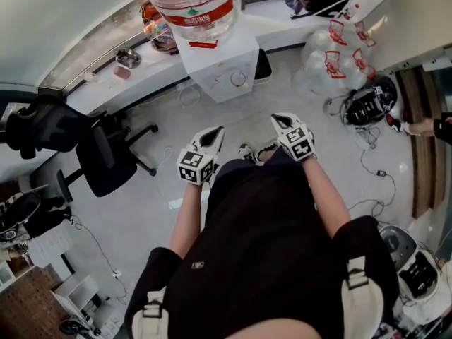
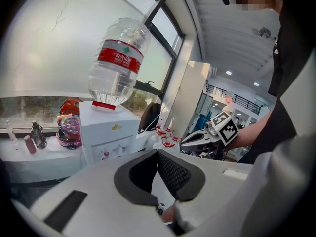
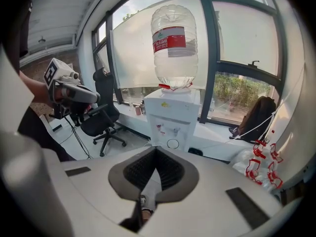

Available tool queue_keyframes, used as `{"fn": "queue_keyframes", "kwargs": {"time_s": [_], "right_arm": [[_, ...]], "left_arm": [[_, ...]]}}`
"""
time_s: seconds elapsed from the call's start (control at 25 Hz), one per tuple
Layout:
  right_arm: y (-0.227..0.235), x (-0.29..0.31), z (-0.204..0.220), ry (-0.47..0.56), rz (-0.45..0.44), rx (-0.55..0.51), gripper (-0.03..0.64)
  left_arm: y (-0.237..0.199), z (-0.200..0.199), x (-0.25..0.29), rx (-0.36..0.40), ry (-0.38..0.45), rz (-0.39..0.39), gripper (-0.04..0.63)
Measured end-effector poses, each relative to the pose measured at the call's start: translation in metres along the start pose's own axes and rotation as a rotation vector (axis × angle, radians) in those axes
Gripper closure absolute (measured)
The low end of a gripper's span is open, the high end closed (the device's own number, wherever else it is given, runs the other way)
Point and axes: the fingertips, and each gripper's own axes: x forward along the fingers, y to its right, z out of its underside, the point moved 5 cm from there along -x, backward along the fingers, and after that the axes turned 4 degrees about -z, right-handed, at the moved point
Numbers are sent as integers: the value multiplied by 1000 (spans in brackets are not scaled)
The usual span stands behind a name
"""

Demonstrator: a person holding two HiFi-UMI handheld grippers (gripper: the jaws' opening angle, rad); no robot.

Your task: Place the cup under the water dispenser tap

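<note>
The water dispenser [image 1: 220, 76] stands at twelve o'clock from the person, well apart across the floor [image 1: 162, 129]. The left gripper [image 1: 214, 136] and the right gripper [image 1: 284, 122] are both pressed together with nothing between the jaws, held side by side. The right one points straight at the taps [image 3: 168, 129], so I judge it the better lined up. A round rim [image 3: 173, 143] sits just below those taps at six o'clock. It may be the cup, but I can't tell for sure.

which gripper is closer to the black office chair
Left. In the head view the left gripper is just right of the black office chair; the right gripper is farther right, beyond the left one.
</note>
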Motion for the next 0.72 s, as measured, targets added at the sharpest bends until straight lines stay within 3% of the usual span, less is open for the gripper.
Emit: {"fn": "queue_keyframes", "kwargs": {"time_s": [0.72], "right_arm": [[-1, 7, -16, 1, -7, -16, 623]], "left_arm": [[-14, -7, 0, 1, 5, -3, 595]]}}
